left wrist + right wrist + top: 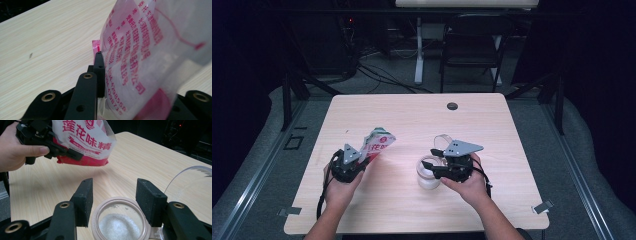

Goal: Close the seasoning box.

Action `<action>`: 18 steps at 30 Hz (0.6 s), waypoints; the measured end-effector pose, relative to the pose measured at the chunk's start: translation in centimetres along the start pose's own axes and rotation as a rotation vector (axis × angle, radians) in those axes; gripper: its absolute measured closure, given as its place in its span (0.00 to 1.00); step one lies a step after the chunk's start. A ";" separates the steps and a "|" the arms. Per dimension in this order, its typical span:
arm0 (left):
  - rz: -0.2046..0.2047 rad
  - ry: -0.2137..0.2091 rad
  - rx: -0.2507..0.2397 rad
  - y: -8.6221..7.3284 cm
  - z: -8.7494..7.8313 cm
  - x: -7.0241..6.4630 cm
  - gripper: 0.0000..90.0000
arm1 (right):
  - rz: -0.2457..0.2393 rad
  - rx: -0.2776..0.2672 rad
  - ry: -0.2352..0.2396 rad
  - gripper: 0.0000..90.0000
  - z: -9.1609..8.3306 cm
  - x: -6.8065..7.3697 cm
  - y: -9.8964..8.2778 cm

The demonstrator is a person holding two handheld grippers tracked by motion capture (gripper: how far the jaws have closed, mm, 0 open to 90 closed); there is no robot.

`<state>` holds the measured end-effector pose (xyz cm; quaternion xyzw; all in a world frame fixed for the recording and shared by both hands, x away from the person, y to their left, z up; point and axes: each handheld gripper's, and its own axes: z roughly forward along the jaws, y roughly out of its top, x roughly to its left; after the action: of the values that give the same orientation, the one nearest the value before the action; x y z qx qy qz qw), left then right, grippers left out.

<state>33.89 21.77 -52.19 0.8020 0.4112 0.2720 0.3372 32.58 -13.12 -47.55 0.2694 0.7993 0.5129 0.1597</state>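
Left tongs [362,159] pinching a red-and-white seasoning bag [378,141] near its lower edge; in the left gripper view the pad is flat against the film, so I read a firm hold; the bag hangs tilted, lifted off the surface [412,115], to the left of the jar [430,176] and well apart from it; right tongs [113,200] spread either side of the jar's rim, pads just beside the neck; I cannot tell whether they press on it; the jar stands upright near the front middle of the surface, open, with white granules [117,226] already in the bottom; its clear hinged lid [443,141] is swung back behind the jar; a small dark round grommet [452,106] sits far behind the jar near the back edge; step in hand, as I judge it: carrying the bag toward the jar to pour, the right side steadying the jar; next move calls for bringing the bag's open corner over the jar mouth, tipping slowly, and keeping the jar from sliding; risk: granules spilling beside the jar if the mouth of the bag is off-centre.
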 end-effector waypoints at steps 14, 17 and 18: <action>-0.052 0.086 0.016 -2.0 -1.7 2.6 0.84 | 0.004 0.018 -0.016 0.53 0.0 -0.1 0.0; -0.074 0.105 0.022 -2.8 -1.9 3.2 0.84 | 0.013 0.018 -0.020 0.53 0.0 -0.1 0.0; -0.083 0.108 0.025 -3.1 -1.9 3.3 0.84 | 0.012 0.021 -0.022 0.53 0.0 -0.2 0.0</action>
<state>32.77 26.53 -52.79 0.7726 0.4649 0.2958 0.3155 32.70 -13.22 -47.51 0.2814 0.8013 0.5024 0.1625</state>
